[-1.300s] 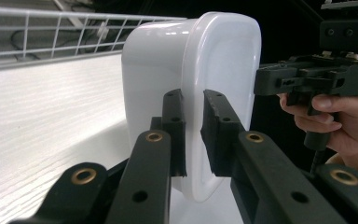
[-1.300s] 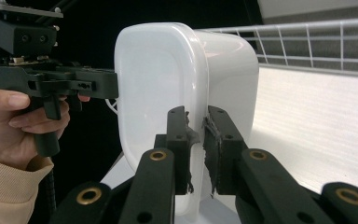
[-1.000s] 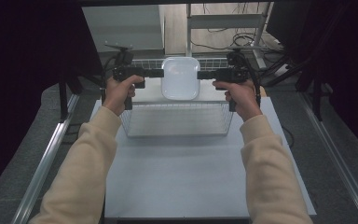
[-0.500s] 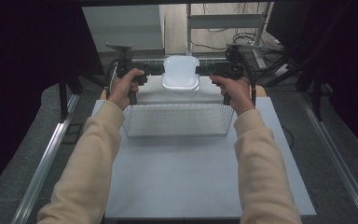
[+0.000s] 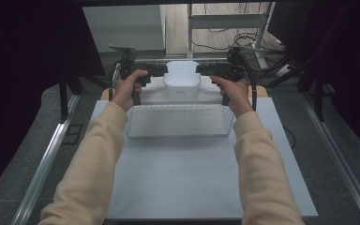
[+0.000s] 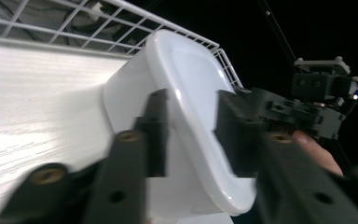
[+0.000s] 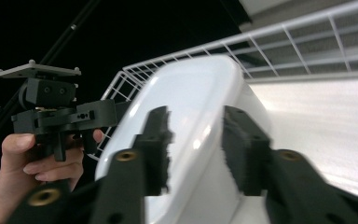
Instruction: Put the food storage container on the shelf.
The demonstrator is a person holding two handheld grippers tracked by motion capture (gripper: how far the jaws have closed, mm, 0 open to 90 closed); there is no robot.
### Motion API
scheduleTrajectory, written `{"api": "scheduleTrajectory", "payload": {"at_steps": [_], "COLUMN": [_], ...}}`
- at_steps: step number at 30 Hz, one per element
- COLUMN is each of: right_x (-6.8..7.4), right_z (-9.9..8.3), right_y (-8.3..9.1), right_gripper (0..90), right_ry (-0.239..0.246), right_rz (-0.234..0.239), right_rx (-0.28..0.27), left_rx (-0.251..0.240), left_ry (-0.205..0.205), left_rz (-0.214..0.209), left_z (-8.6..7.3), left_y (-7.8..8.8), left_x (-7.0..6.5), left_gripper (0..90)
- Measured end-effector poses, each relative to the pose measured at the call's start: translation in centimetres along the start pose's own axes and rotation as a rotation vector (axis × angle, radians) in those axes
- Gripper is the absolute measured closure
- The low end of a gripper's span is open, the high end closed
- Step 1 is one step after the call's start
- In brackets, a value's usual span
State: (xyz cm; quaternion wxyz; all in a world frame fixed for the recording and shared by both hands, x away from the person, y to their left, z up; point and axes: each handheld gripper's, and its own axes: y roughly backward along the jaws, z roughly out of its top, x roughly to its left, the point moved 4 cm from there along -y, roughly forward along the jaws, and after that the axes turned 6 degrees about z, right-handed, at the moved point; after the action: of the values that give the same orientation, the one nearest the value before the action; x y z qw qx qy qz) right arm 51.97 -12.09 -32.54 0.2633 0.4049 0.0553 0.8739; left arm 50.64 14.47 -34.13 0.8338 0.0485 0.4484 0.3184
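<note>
White lidded container point(image 5: 181, 84): set down behind the wire basket point(image 5: 178, 121). Left claw point(image 6: 189, 126) and right claw point(image 7: 196, 147): jaws just opening, straddling its rim, pads off. Advice: widen fully, withdraw both sideways and level, without nudging.

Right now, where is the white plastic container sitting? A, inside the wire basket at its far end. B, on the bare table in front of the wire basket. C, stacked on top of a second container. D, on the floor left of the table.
A: the white container rests inside the wire basket at its far end, with the basket's wire rim rising right behind it.
</note>
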Motion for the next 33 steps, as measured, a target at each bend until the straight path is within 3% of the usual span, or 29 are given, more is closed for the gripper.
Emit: {"api": "scheduleTrajectory", "payload": {"at_steps": [3, 7, 9, 11, 16, 20, 25, 33], "right_x": [0.9, 2.1, 2.4, 2.7, 3.5, 4.1, 4.2, 2.5], "right_z": [-0.1, -0.6, -1.0, -1.6, -3.9, -6.5, -10.1, -15.5], "right_y": [0.6, 2.3, 3.2, 4.0, 6.0, 7.6, 9.5, 12.3], "right_gripper": [49.6, 44.1, 39.8, 38.3, 36.4, 34.8, 33.8, 33.7], "right_ry": [0.071, 0.172, 0.200, 0.232, 0.297, 0.364, 0.436, 0.448], "right_rz": [-0.013, -0.029, -0.035, -0.044, -0.031, -0.033, -0.045, -0.036], "right_rx": [-0.005, -0.025, -0.023, -0.018, 0.009, 0.027, 0.026, 0.002], "left_rx": [-0.015, -0.022, -0.031, -0.038, -0.048, -0.062, -0.039, -0.009], "left_ry": [-0.064, -0.157, -0.186, -0.239, -0.339, -0.439, -0.480, -0.476], "left_rz": [0.028, 0.068, 0.079, 0.128, 0.183, 0.229, 0.240, 0.260], "left_z": [-0.2, -0.9, -1.3, -1.9, -4.3, -7.4, -11.8, -17.8], "left_y": [0.7, 1.9, 2.6, 3.4, 5.7, 7.6, 8.7, 9.7], "left_x": [-0.8, -1.9, -2.5, -3.1, -4.3, -4.9, -4.2, -1.3], "left_gripper": [48.4, 44.9, 43.1, 41.2, 38.8, 36.8, 36.8, 36.3]}}
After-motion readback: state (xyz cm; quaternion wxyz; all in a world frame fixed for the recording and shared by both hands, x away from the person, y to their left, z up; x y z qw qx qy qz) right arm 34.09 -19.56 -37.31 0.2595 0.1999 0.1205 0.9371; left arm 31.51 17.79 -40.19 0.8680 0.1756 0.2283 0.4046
